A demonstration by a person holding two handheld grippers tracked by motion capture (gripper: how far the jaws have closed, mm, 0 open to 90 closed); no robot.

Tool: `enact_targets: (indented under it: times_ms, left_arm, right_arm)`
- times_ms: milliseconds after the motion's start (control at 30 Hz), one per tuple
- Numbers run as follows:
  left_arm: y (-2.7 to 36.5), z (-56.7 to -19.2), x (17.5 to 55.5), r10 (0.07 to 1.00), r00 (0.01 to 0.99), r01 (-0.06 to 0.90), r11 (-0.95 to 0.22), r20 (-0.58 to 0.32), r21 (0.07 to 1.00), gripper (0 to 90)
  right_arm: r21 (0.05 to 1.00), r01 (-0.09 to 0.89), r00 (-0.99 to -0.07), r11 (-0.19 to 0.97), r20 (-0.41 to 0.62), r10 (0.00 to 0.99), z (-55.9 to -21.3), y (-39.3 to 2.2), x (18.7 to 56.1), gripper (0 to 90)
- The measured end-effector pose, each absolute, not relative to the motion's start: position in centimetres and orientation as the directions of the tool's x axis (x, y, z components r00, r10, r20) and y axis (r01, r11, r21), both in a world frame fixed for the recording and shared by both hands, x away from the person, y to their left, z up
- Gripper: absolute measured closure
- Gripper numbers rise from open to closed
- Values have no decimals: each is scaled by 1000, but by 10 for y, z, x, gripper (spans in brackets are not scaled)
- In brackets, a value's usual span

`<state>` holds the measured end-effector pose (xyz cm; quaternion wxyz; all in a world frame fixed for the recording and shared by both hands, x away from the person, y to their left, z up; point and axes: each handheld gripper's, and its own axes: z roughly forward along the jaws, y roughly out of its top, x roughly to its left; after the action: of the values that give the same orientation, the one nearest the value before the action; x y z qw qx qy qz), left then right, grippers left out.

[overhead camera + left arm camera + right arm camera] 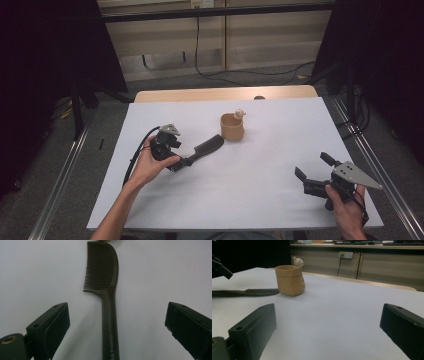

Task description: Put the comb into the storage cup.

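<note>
A dark brown comb (205, 148) lies flat on the white table, teeth end towards a tan bag-shaped cup (232, 127) with a small bear figure on its rim. My left gripper (181, 162) is open at the comb's handle; in the left gripper view the handle (110, 325) runs between the spread jaws without touching either. My right gripper (312, 167) is open near the table's front right, holding nothing. In the right gripper view the cup (290, 280) stands ahead to the left, with the comb (247, 292) beside it.
The white sheet (260, 165) covers most of the wooden table (225, 93), whose far edge shows behind it. Metal rails run along both sides of the table. Cables lie on the floor beyond.
</note>
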<state>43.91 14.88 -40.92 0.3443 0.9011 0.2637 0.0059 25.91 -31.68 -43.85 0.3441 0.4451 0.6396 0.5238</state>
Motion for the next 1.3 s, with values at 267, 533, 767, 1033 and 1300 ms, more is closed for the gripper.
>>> enact_targets:
  times_ms: [267, 533, 767, 1033, 1300]
  left_arm:
    - [138, -412, 448, 495, 855, 485, -658, -154, 576, 85]
    - [125, -412, 456, 456, 882, 452, -748, -119, 486, 135]
    - [121, -414, 460, 465, 878, 463, -760, -116, 456, 258]
    - [118, -416, 461, 433, 895, 435, -805, -102, 404, 350]
    - [111, -419, 462, 404, 909, 412, -829, -106, 377, 490]
  right_arm:
    - [976, 209, -365, 56, 25, 930, -439, -317, 259, 1]
    - [976, 213, -365, 55, 27, 931, -439, -317, 259, 1]
    - [976, 213, -366, 57, 26, 930, -439, -318, 259, 1]
    - [975, 212, -366, 58, 25, 930, -439, -318, 259, 1]
    - [975, 212, -369, 59, 24, 929, -439, -318, 259, 1]
